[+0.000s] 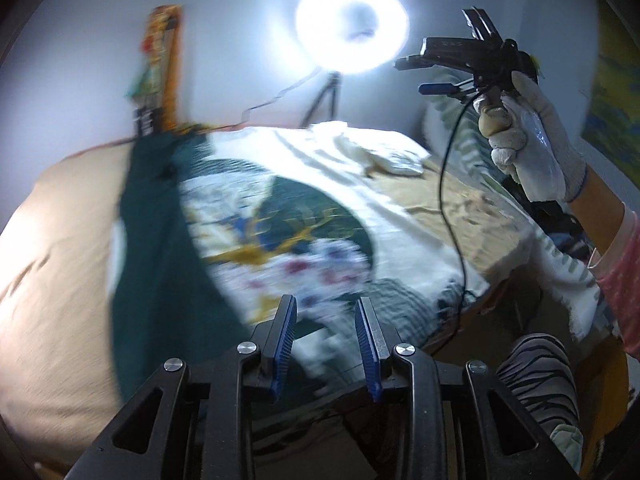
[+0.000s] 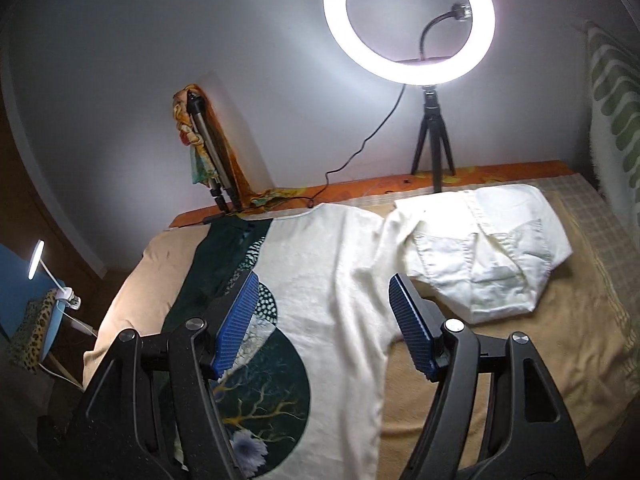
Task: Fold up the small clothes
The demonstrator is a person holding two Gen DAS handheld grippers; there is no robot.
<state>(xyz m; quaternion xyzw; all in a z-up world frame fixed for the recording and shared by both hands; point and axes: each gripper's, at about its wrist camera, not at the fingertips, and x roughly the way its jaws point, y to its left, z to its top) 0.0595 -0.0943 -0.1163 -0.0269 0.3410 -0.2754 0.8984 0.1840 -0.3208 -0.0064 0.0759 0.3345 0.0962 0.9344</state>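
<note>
- A cream T-shirt (image 2: pixel 340 280) lies spread flat on the tan bedcover (image 2: pixel 472 392), its dark green half printed with gold branches and a pale flower toward 7 o'clock in the right wrist view.
- One pair of folded white shorts (image 2: pixel 492 260) lies at about 2 o'clock from the shirt, touching its sleeve.
- Two garments in all, one lit ring light (image 2: pixel 408 20) on a small tripod (image 2: pixel 434 140) at 12 o'clock, and a second, folded tripod (image 2: pixel 212 160) leaning on the wall.
- The right gripper (image 2: pixel 324 328) hangs above the shirt, jaws wide apart with nothing between them.
- The left gripper (image 1: pixel 326 336) hangs over the blurred print, jaws narrowly apart and gripping nothing.
- Only the left wrist view shows the gloved right hand (image 1: pixel 532 152) raising its tool at 2 o'clock; only the right wrist view shows a small desk lamp (image 2: pixel 38 260) at 9 o'clock.
</note>
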